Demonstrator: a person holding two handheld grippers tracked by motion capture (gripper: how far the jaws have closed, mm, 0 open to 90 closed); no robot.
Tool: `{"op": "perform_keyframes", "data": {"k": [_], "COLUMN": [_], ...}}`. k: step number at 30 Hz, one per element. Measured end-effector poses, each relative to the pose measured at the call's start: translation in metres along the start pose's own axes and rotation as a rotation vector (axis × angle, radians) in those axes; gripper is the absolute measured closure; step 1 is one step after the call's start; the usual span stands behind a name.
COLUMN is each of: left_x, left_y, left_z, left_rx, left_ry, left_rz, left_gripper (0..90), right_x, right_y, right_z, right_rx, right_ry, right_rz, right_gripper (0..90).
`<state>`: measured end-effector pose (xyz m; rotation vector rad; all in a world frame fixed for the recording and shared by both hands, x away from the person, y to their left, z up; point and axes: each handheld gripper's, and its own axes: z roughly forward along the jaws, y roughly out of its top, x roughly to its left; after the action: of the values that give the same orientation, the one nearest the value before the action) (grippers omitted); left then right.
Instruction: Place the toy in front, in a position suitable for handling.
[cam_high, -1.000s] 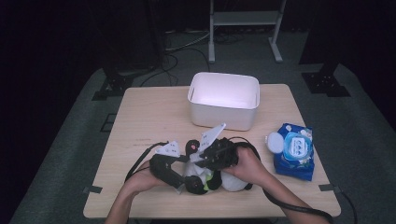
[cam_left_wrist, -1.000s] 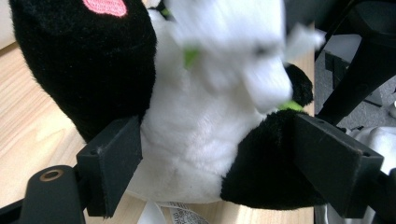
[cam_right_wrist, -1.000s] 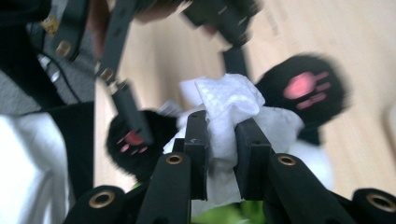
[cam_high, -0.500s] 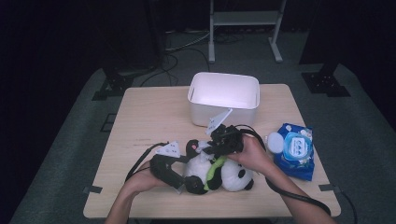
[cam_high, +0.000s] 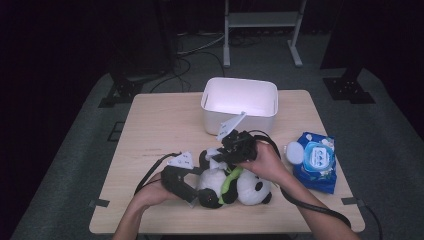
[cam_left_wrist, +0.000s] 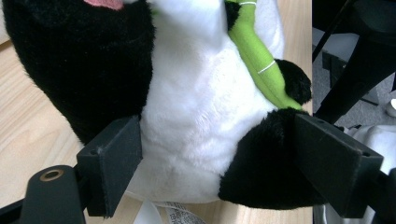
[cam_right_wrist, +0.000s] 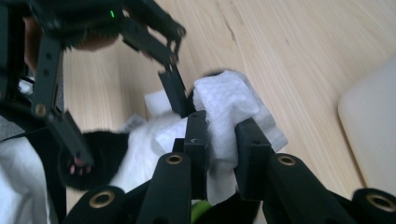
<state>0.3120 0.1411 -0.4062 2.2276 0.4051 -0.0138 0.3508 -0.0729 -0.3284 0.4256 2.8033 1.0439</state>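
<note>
The plush panda (cam_high: 235, 182) lies on its side near the front edge of the wooden table (cam_high: 150, 130), and the left gripper (cam_left_wrist: 215, 158) has its jaws pressed around the toy's lower body, apparently to keep it steady. The right gripper (cam_right_wrist: 219, 140) pinches a folded white wet wipe (cam_right_wrist: 229, 112) just above the panda, probably for wiping its fur. The wipes pack (cam_high: 315, 160) and white bin (cam_high: 240, 102) sit within reach.

Both grippers are black, with flat rectangular jaws, brass-ringed pivot holes, thick black cables and grey top plates.
</note>
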Motion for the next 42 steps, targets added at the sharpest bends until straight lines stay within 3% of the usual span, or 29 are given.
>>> {"op": "perform_keyframes", "data": {"k": [6,12,15,18,22,24,26,29,32,35,38,42], "left_x": [-0.001,0.002,0.002,0.002,0.001,0.001,0.000,0.000,0.000,0.000,0.000,0.001], "left_y": [0.000,-0.001,-0.001,0.000,0.000,0.000,0.000,0.000,0.001,0.000,0.001,0.000], "left_z": [0.000,0.000,0.000,0.001,0.001,0.001,0.001,0.001,0.001,0.001,0.002,0.002], "left_rx": [-0.003,-0.006,-0.008,-0.002,0.002,0.004,0.005,0.003,0.000,0.003,0.004,0.001], "left_ry": [-0.001,-0.009,0.001,0.022,0.025,0.024,0.021,0.023,0.026,0.025,0.026,0.021], "left_rz": [0.000,-0.005,-0.008,-0.009,-0.007,-0.002,0.002,0.004,0.001,0.003,0.001,-0.004], "left_gripper": [16.0,15.9,15.8,9.5,9.5,9.5,9.5,9.5,9.5,9.5,9.6,9.7], "right_x": [0.003,0.002,0.009,0.020,0.032,0.040,0.048,0.051,0.047,0.038,0.023,0.001], "right_y": [0.021,0.011,0.001,-0.008,-0.007,-0.006,-0.006,-0.007,-0.008,-0.007,-0.009,-0.018], "right_z": [0.011,0.014,0.016,0.024,0.032,0.039,0.044,0.040,0.030,0.018,0.007,-0.003], "right_rx": [-0.003,0.021,0.053,0.076,0.072,0.090,0.125,0.128,0.129,0.122,0.102,0.081], "right_ry": [-0.012,-0.006,0.013,0.028,0.084,0.119,0.105,0.105,0.079,0.024,-0.016,-0.029], "right_rz": [-0.026,-0.009,-0.025,-0.042,-0.044,-0.083,-0.126,-0.134,-0.136,-0.127,-0.084,-0.010], "right_gripper": [76.4,76.4,76.4,76.3,76.3,76.2,76.1,76.3,76.5,76.5,76.5,76.4]}}
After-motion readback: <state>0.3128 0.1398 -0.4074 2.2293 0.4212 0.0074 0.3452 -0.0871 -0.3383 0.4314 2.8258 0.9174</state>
